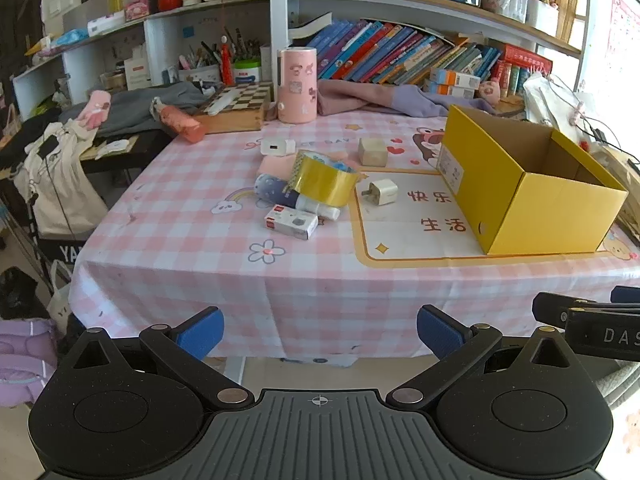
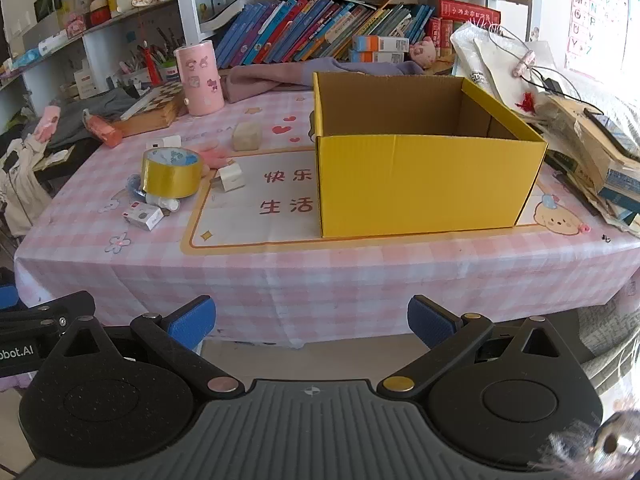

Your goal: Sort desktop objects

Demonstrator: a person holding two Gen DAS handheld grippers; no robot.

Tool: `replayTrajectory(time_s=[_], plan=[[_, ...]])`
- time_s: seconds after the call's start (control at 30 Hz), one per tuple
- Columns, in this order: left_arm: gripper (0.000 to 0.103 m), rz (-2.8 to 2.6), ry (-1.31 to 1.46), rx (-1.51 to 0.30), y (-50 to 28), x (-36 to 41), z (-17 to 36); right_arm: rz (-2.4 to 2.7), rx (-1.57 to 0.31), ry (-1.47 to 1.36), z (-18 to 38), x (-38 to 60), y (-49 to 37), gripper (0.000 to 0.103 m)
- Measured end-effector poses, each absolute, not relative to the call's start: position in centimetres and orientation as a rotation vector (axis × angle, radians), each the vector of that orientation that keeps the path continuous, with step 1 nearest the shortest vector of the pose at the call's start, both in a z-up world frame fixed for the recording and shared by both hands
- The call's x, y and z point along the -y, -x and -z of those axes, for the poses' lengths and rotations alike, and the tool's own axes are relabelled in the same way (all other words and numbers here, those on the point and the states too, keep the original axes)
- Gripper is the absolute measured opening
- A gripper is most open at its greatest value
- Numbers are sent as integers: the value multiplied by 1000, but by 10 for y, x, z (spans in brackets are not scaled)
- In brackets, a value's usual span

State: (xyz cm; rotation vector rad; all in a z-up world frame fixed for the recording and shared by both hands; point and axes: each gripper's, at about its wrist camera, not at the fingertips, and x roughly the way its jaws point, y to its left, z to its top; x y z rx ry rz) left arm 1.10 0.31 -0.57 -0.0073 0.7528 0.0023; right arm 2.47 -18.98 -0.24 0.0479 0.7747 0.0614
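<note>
An open yellow cardboard box stands empty on the right of the pink checked table. Left of it lie a yellow tape roll, a white charger plug, a small white-and-red box, a dark blue tube, a second white charger, a beige cube and a pink pad. My left gripper and right gripper are both open and empty, held off the table's front edge.
A pink cylinder, a chessboard box, a pink bottle and crumpled cloth line the back. Bookshelves rise behind. Papers and cables pile up at the right. Bags hang left of the table.
</note>
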Motion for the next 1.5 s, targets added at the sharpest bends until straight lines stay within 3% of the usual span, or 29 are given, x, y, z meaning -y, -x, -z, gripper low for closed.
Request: replayTrajectory(time_s=[1.5], plan=[[103, 2, 2, -778, -14, -4, 8, -53, -748, -18, -2, 186, -25, 103]])
